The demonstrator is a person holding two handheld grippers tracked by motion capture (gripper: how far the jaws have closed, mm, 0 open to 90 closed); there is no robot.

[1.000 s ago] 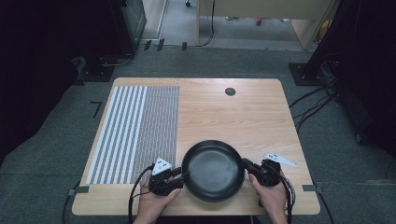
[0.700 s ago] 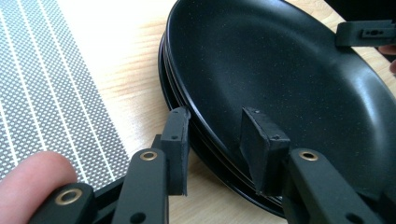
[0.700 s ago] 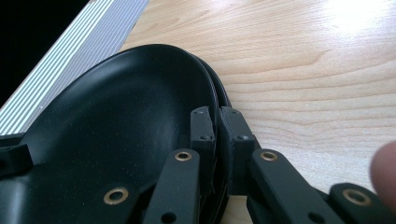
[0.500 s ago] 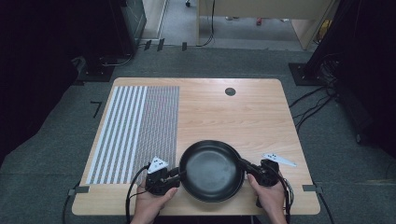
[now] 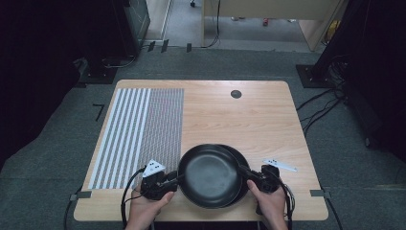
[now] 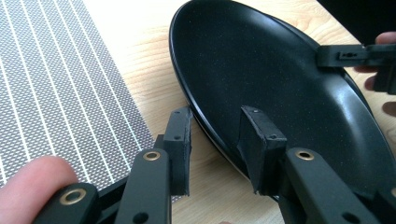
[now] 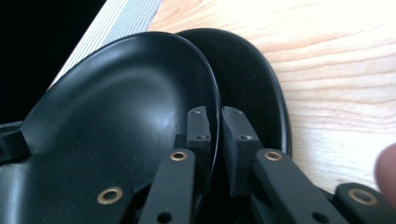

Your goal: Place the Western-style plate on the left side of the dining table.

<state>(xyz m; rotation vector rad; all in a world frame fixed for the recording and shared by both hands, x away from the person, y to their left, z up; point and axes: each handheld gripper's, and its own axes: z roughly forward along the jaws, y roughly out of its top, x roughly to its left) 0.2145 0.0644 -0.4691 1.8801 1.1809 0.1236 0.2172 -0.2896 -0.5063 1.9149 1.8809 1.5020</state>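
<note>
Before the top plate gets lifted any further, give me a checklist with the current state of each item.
1. Right gripper clamped on the top plate rim: ok, jaws pinch the rim.
2. Left gripper clamped on the rim: not ok, jaws straddle it with gaps showing.
3. Top plate separated from the lower plate: ok on the right side, offset and lifted there; the left side cannot tell.
4. Lower plate resting on the table: ok.
5. Striped mat clear of the plates: ok, it lies beside them.
</note>
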